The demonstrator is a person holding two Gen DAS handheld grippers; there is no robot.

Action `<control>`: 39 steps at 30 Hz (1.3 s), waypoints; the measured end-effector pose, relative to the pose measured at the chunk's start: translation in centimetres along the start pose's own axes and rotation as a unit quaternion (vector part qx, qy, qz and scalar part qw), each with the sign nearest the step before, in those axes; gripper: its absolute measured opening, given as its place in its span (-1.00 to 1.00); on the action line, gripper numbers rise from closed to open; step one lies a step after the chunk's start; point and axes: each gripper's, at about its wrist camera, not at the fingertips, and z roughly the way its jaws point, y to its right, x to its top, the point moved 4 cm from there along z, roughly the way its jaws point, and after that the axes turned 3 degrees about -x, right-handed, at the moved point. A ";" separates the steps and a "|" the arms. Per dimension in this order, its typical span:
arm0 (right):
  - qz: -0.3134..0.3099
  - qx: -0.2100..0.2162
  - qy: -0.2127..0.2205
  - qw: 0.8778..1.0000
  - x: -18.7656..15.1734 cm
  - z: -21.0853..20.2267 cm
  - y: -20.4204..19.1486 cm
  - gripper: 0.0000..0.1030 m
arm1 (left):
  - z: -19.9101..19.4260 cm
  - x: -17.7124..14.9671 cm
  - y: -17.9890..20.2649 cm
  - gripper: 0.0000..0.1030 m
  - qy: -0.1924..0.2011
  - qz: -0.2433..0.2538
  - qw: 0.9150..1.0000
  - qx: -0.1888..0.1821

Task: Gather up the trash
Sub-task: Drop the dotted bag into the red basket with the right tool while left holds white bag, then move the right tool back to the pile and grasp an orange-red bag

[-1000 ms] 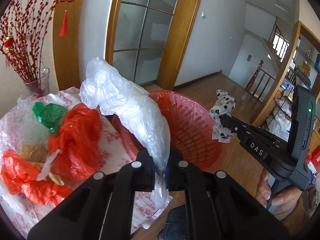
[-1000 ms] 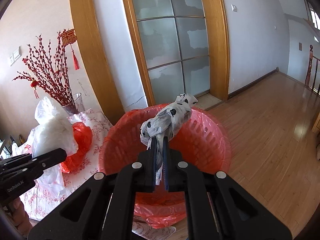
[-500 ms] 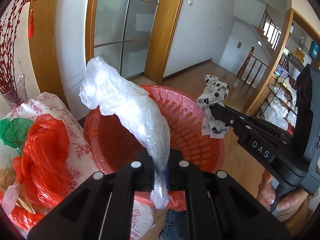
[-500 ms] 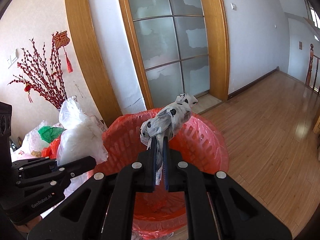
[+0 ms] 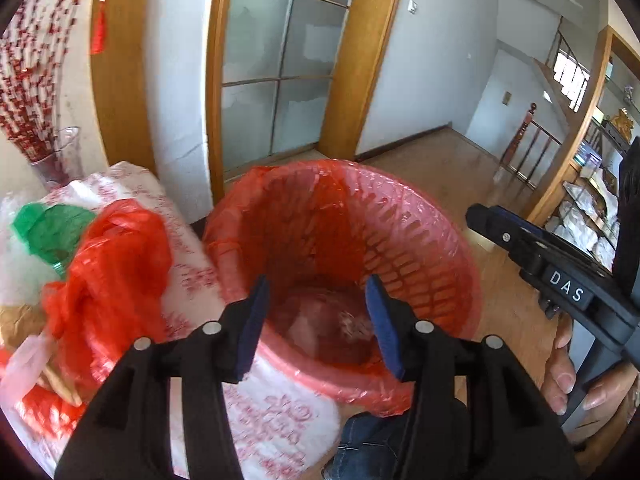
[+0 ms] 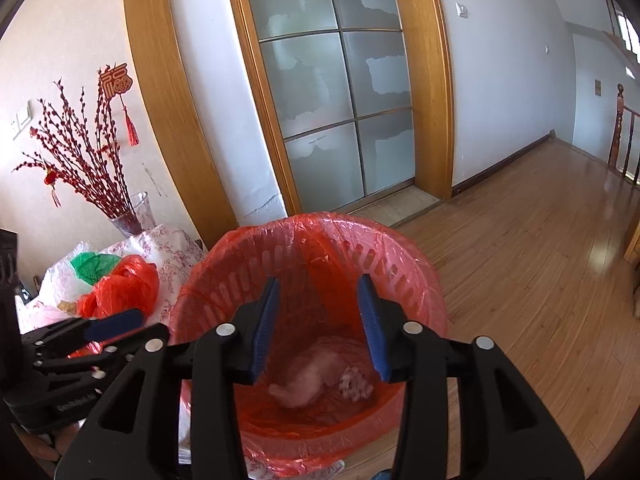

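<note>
While both grippers hang above the red-lined basket (image 6: 400,264), neither has anything between its blue pads. The left gripper (image 5: 318,322) has just been opening its jaws, and they now stand apart about halfway, empty, framing the basket's inside. The right gripper (image 6: 322,326) has likewise just been opening; its jaws are parted and bare, touching nothing.

Down at the bottom of the basket lie the two dropped pieces: the clear plastic bag (image 6: 308,380), a pale crumpled lump, and just beside it the spotted wrapper (image 6: 356,388). In the left wrist view they show only as a blurred pale mass, so I cannot tell whether they touch.

Beside the basket stands the table (image 5: 280,412) under a floral cloth, its edge right against the basket's wall. On it remain a red plastic bag (image 5: 108,276) and a green bag (image 5: 48,232), heaped together with other scraps. A hand (image 5: 576,376) grips the handle of the right gripper at the edge of the left wrist view.
</note>
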 end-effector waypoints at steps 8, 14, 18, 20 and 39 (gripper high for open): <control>-0.051 -0.006 0.016 0.999 -1.7 -1.5 -3.1 0.31 | -6.7 -3.4 -3.8 0.15 0.050 -0.007 0.994 0.094; -0.091 0.013 0.023 0.996 -2.7 -2.3 -7.0 0.37 | -13.0 -5.1 -8.9 0.21 0.096 -0.051 0.976 0.186; -0.100 0.029 0.025 0.994 -3.0 -2.6 -9.1 0.39 | -17.0 -6.3 -13.0 0.32 0.125 -0.084 0.951 0.269; -0.099 0.042 0.018 0.994 -3.2 -2.5 -10.1 0.39 | -18.4 -6.9 -15.3 0.34 0.126 -0.104 0.935 0.314; -0.162 0.076 -0.008 0.984 -5.8 -2.3 -16.1 0.39 | -16.2 -11.7 -26.0 -0.64 0.043 -0.244 0.913 0.323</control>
